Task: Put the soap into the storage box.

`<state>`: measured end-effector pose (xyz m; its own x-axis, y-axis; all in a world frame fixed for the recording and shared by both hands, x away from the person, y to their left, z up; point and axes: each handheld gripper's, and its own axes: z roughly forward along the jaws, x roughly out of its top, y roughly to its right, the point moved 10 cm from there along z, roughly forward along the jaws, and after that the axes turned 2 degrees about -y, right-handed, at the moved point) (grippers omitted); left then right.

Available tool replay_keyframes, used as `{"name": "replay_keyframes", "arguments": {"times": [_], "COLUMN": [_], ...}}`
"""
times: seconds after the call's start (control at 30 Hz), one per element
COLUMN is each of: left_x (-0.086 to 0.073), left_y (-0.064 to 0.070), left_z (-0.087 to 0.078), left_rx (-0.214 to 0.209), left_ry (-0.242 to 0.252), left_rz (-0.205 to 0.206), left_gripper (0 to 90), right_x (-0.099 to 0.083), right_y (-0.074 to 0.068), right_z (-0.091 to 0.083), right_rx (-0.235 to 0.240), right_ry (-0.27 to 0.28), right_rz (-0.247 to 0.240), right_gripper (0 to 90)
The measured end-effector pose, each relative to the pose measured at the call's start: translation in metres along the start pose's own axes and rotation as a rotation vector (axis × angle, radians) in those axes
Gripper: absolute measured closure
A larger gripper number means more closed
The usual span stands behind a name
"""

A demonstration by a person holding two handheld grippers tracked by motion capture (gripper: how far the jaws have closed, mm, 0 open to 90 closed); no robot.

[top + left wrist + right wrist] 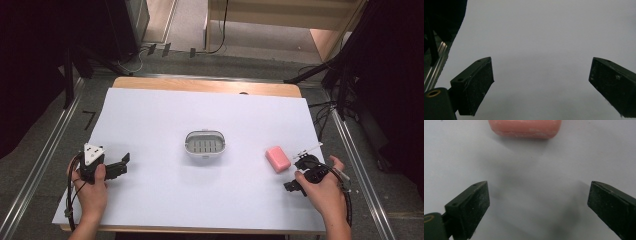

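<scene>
A pink soap bar [278, 158] lies on the white sheet at the right. A white oval soap dish [205, 142] with a slotted grey insert stands in the middle of the table. My right gripper [294, 173] is held just right of and nearer than the soap, pointing at it. In the right gripper view the soap bar [524, 128] lies a short way ahead of the right gripper [539, 207], which is open and holds nothing. At the table's left my left gripper [122, 165] rests low over bare sheet; it stands open and empty [541, 87].
A white sheet [165, 200] covers most of the wooden table [200, 86]. Metal rails [40, 165] run along both sides on the floor. Black stands and cables [340, 95] crowd the far right; a dark cabinet stands at the far left.
</scene>
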<state>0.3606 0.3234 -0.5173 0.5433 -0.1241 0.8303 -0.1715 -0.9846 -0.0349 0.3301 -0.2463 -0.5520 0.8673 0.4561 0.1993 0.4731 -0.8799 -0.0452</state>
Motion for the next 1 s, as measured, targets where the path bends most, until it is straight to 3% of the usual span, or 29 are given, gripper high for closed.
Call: {"name": "replay_keyframes", "arguments": {"times": [0.23,0.57,0.73,1.0], "left_x": [0.0,0.0,0.0,0.0], "left_y": [0.0,0.0,0.0,0.0], "left_z": [0.0,0.0,0.0,0.0], "left_rx": [-0.002,-0.003,-0.001,-0.001], "left_ry": [0.001,-0.002,-0.002,-0.001], "left_rz": [-0.001,-0.001,0.002,0.001], "left_gripper": [6.0,6.0,6.0,6.0], "right_x": [0.016,0.039,0.053,0.067], "right_y": [-0.008,-0.014,-0.014,-0.01], "right_z": [0.003,0.005,0.003,0.005], "right_rx": [0.001,0.01,0.002,-0.031], "right_ry": [-0.021,-0.003,0.022,0.026], "right_rz": [-0.002,0.008,0.033,0.056], "right_gripper": [0.8,1.0,9.7,13.9]}}
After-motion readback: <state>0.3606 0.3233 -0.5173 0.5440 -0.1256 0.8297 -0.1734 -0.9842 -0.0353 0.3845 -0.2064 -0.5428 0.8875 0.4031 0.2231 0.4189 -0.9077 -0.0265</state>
